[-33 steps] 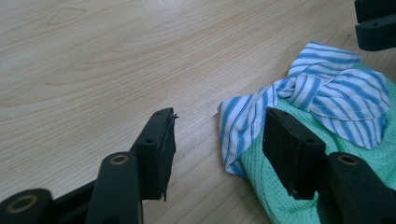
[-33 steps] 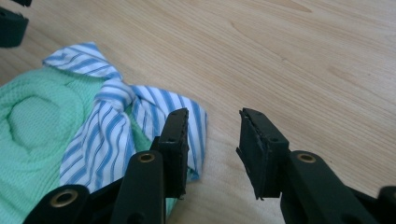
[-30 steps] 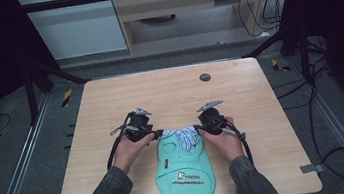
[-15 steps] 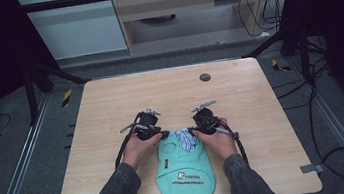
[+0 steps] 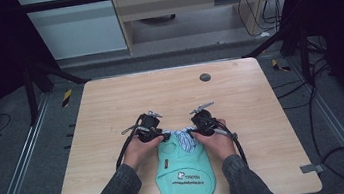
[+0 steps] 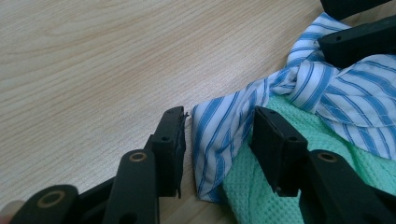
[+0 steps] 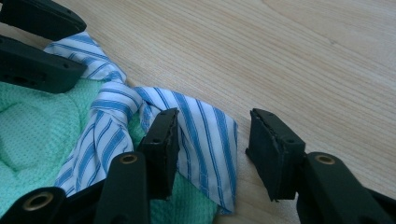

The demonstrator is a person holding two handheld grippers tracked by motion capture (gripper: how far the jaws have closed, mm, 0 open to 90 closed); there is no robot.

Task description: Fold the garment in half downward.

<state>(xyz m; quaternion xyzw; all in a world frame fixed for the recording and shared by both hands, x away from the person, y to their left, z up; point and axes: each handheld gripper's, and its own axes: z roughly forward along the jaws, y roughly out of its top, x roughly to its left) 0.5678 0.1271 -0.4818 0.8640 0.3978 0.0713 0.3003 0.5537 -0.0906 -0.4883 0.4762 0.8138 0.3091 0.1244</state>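
A mint-green knitted garment [image 5: 185, 173] with a blue-and-white striped collar [image 5: 184, 139] lies flat near the table's front edge. My left gripper [image 5: 167, 134] is at the collar's left tip and my right gripper [image 5: 189, 131] at its right tip, both held low over the wood. In the left gripper view the jaws [image 6: 218, 126] stand open around the striped tip [image 6: 210, 140]; they have just been closing. In the right gripper view the jaws [image 7: 212, 128] straddle the other striped tip [image 7: 205, 140], with the right pad clear of it; they have just been opening.
The wooden table [image 5: 110, 105] carries a small dark round disc [image 5: 204, 77] at the back. Black cables [image 5: 236, 144] trail from both grippers toward the person. Metal frame rails and floor cables surround the table.
Both hands have drawn slightly inward toward the collar. The garment lies where it was.
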